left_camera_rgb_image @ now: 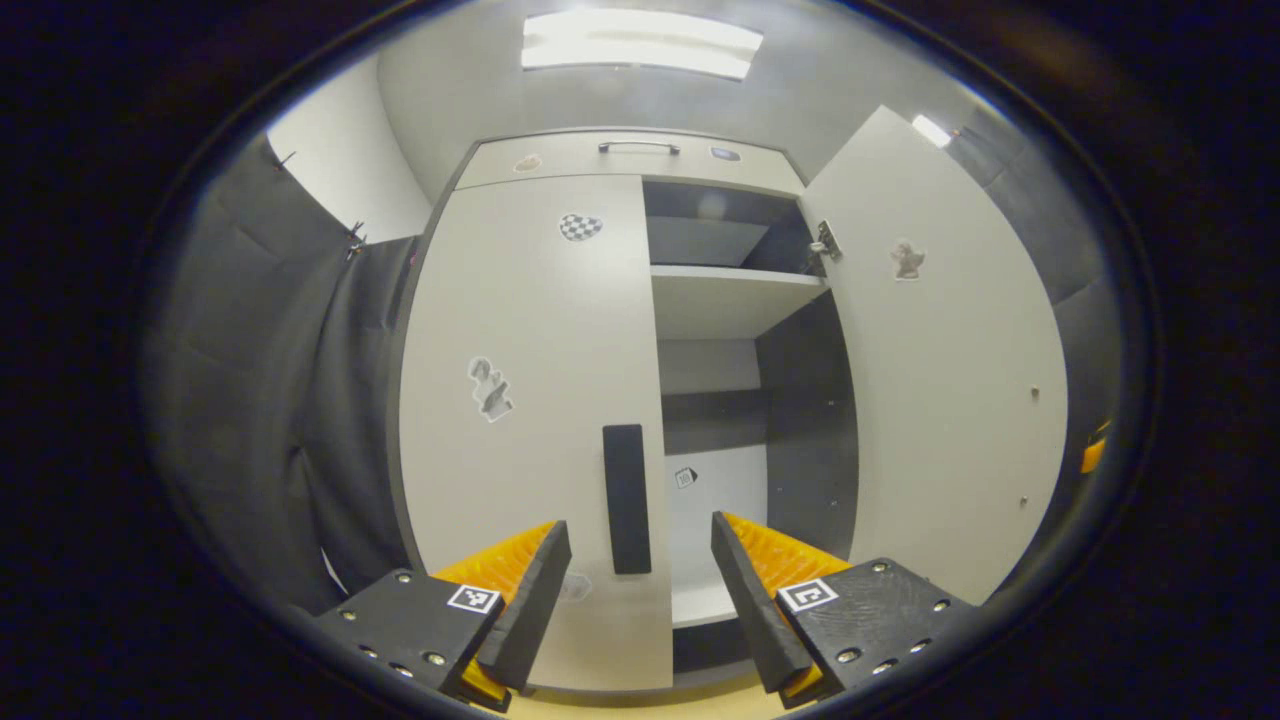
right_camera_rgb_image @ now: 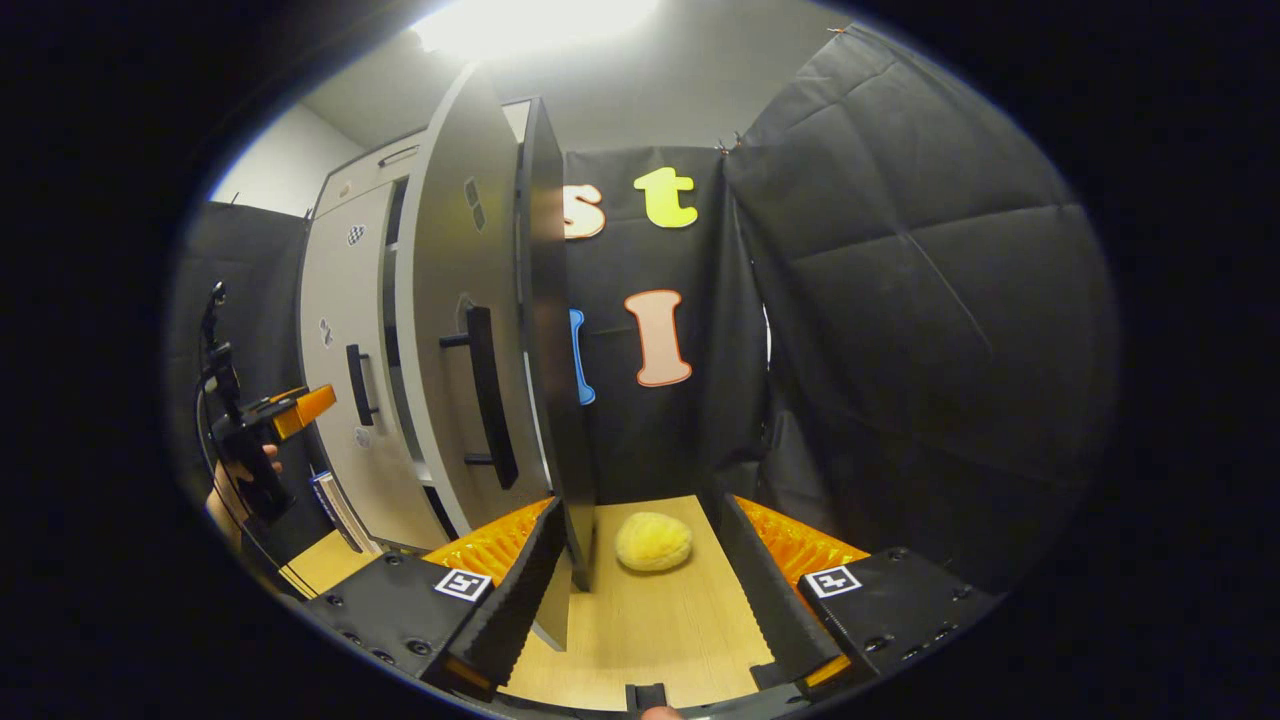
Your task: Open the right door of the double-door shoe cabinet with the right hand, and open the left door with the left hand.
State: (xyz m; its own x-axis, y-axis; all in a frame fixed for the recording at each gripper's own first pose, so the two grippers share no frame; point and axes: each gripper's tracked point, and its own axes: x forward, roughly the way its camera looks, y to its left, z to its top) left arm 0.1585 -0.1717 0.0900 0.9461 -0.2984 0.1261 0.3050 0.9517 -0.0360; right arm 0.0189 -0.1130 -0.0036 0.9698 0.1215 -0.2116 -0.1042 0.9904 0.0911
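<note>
The left door (left_camera_rgb_image: 530,400) is closed, straight ahead of the left gripper (left_camera_rgb_image: 640,590), whose jaws are spread either side of its handle (left_camera_rgb_image: 627,498) without touching. That upright bar looks rigid and is the place to grasp; the hinged panel should swing lightly. The right door (right_camera_rgb_image: 470,330) stands open, its edge between the right gripper's (right_camera_rgb_image: 640,590) spread fingers. A yellow ball (right_camera_rgb_image: 653,541) lies ahead.

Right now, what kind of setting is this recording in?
Probably a staged recording booth, not a lived-in home: black cloth walls surround a white double-door shoe cabinet standing on a light wooden floor.
</note>
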